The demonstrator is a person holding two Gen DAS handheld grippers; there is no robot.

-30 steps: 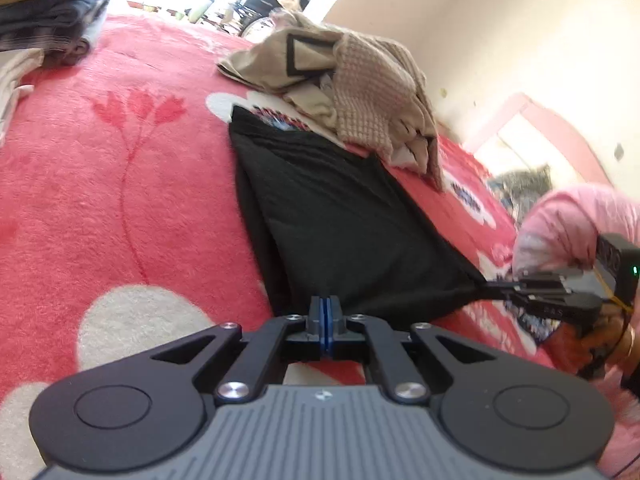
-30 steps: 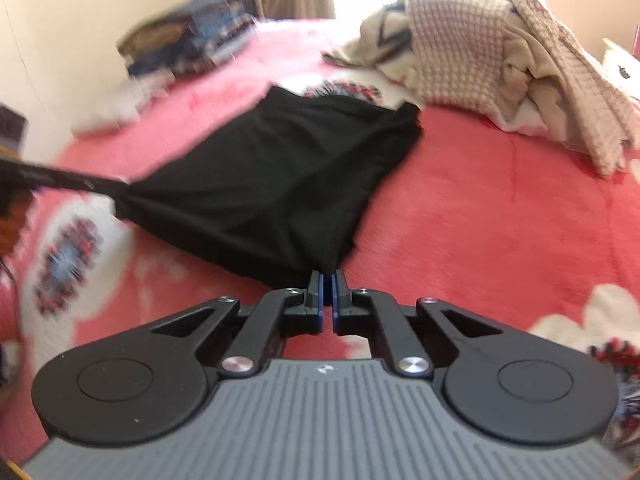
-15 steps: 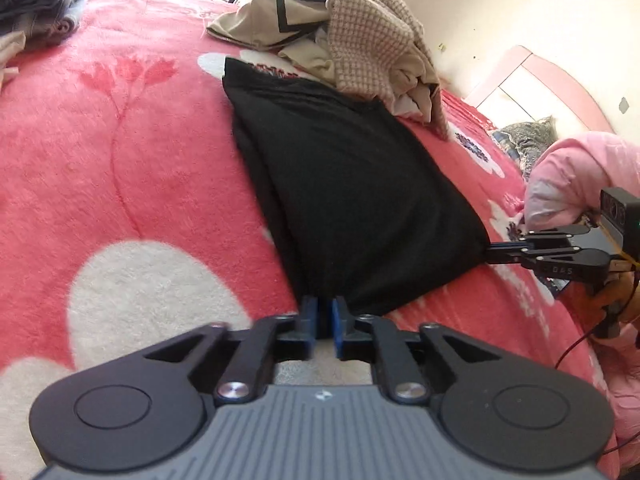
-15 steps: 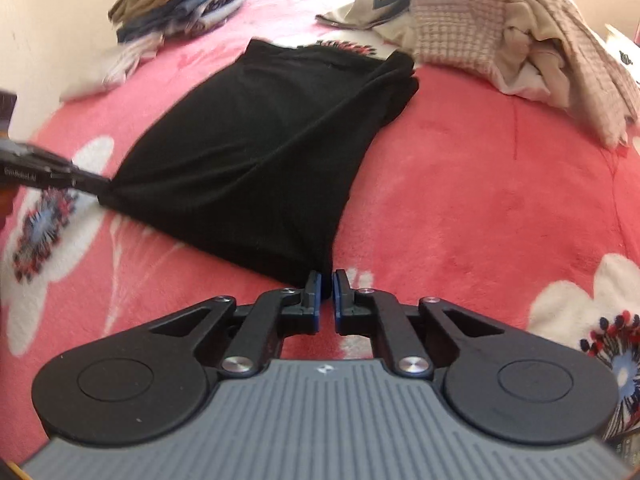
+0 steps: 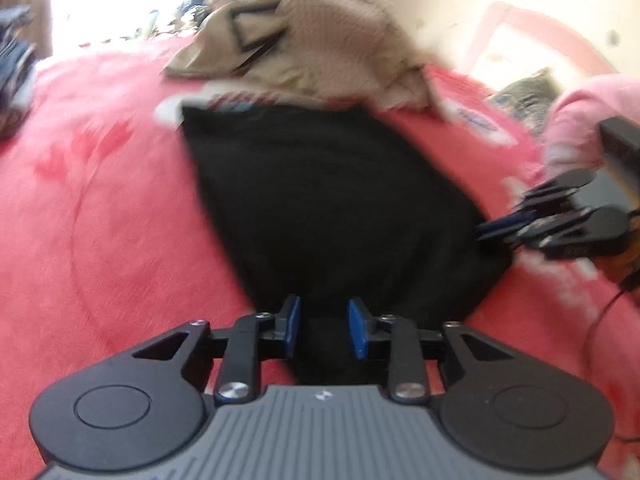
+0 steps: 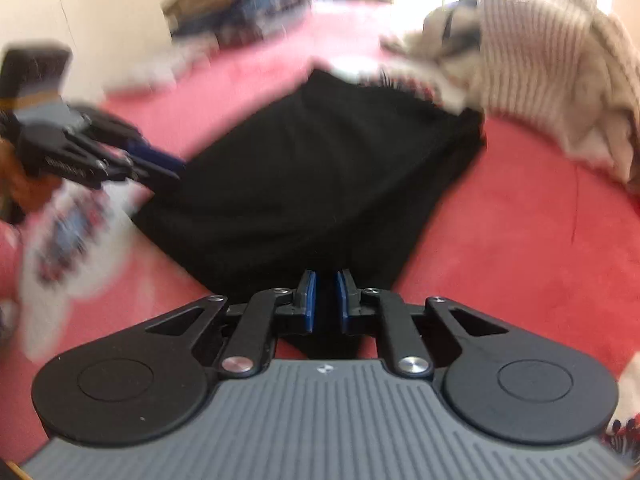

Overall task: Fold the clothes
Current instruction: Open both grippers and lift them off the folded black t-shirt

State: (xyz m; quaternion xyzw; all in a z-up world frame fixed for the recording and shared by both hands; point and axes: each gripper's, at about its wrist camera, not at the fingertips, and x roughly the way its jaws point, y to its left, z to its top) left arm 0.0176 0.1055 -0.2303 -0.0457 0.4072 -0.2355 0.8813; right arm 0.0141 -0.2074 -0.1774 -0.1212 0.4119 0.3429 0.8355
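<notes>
Straddling the near hem of the black garment (image 5: pixel 332 208), the left gripper (image 5: pixel 324 326) has its blue pads spread, with dark cloth lying loose in the gap between them rather than pinched. The right gripper (image 6: pixel 325 298) sits at the neighbouring near corner, its pads parted by a narrower gap, also over cloth and not clamped on it.

The garment lies flat on the red blanket (image 5: pixel 100 200), its long axis running straight away from both sets of fingers toward the far end of the bed. Both grippers are at its near edge, one at each corner, so neither is clearly nearer.

Just past its far edge sits a beige heap (image 5: pixel 312 52) of loose clothes. Farther off, by the wall, a stack (image 6: pixel 244 8) of folded clothes shows, blurred.

No containers are in view. Both frames are smeared, so finer creases cannot be read.
</notes>
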